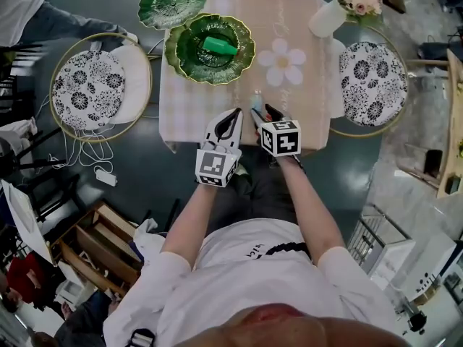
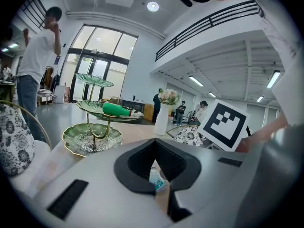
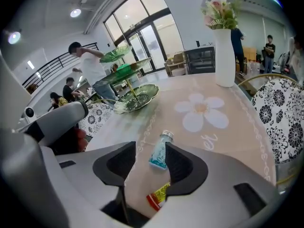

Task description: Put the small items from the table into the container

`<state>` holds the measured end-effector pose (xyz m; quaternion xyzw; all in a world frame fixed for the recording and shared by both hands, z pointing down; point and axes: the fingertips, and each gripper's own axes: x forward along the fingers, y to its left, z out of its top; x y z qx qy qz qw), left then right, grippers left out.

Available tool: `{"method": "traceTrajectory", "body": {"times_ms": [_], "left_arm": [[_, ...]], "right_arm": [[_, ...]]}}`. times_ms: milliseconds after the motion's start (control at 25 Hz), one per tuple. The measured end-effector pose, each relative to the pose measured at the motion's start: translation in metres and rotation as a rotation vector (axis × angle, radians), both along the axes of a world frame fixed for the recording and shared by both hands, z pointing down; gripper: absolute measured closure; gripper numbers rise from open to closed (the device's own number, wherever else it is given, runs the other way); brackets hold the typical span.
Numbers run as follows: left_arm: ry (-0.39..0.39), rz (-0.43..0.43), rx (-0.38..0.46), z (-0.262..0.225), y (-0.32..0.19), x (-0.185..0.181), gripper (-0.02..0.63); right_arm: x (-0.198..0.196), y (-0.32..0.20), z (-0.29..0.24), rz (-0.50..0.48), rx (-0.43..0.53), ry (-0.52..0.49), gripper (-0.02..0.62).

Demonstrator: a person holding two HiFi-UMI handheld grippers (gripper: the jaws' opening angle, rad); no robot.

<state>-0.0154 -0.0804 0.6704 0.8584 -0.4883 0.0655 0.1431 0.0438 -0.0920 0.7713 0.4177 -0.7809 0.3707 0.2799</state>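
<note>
Pickup stage I reckon: right gripper (image 3: 151, 148) has fingers wide around the little bottle (image 3: 159, 153), left gripper (image 2: 153, 141) fingers pinched together empty, so a squeeze comes next.

Head view steeply down over table (image 1: 202, 100), left and right gripper views low across it, sharing the tiered stand (image 2: 92, 137).

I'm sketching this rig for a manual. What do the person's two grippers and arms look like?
Left gripper and right gripper are white moulded shells with curved black jaw pads; each carries a white cube with black square markers. The person wears a white short-sleeved T-shirt.
</note>
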Motion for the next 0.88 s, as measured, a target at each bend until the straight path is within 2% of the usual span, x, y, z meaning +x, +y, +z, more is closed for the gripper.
{"method": "traceTrajectory", "body": {"times_ms": [400, 640, 880], "left_arm": [[0.018, -0.018, -0.043, 0.023, -0.017, -0.007, 0.598], [-0.017, 0.029, -0.043, 0.04, -0.026, -0.001, 0.598], [-0.014, 0.021, -0.056, 0.046, -0.033, -0.006, 0.598]], "right_arm": [[0.001, -0.012, 0.046, 0.049, -0.212, 0.068, 0.382], [-0.001, -0.015, 0.061, 0.043, -0.276, 0.112, 0.382], [0.002, -0.017, 0.072, 0.034, -0.328, 0.178, 0.383]]}}
